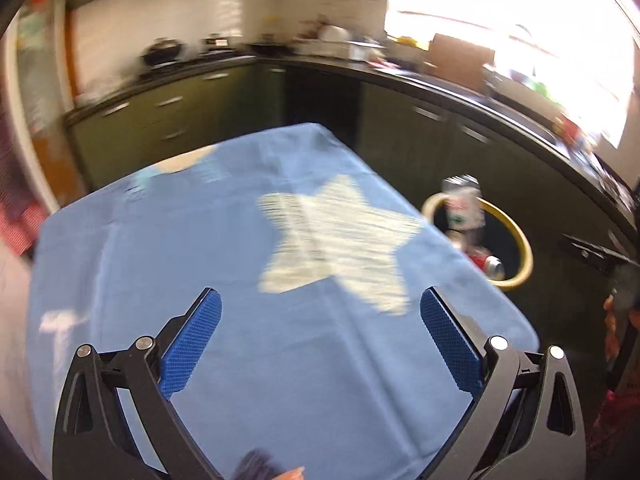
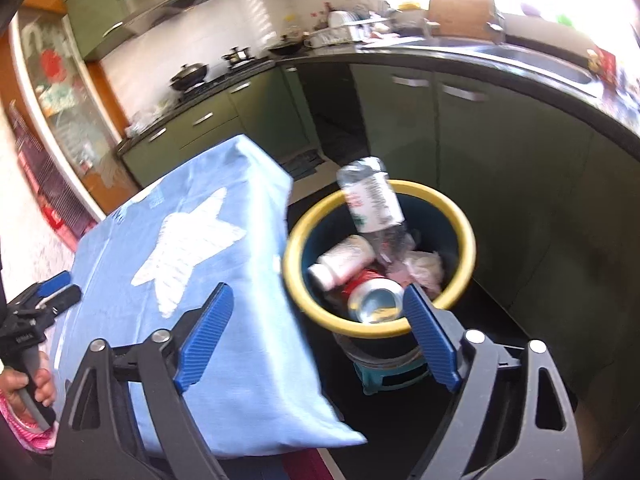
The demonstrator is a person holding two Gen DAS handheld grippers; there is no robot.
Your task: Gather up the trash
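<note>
Kitchen setting: green lower cabinets [image 2: 400, 120] under a dark L-shaped countertop [image 2: 440, 50], with a black lidded pan [image 2: 189, 74] on the hob at the far left and cluttered dishes along the back.

Item 1: table draped in a light blue cloth [image 1: 200, 260] printed with 1 large white star [image 1: 336, 240]; no loose rubbish shows on the visible cloth.

Item 2: round dark bin with a yellow rim [image 2: 466, 240], just beside the table's right edge, standing on a low teal stool [image 2: 390, 378]. Contents, largest first: clear plastic bottle with a white label [image 2: 372, 200], tilted, base uppermost and protruding above the rim; white plastic bottle lying on its side [image 2: 344, 262]; red drink can with its silver end facing up [image 2: 376, 298]; crumpled pale wrapper [image 2: 424, 266]. All 4 pieces of trash sit inside the bin.

Item 3: left gripper [image 1: 320, 336], black frame, blue textured pads, jaws spread wide over the cloth, holding nothing.

Item 4: right gripper [image 2: 316, 336], same build, jaws spread wide, holding nothing, positioned above the table edge and the near rim of the bin.
</note>
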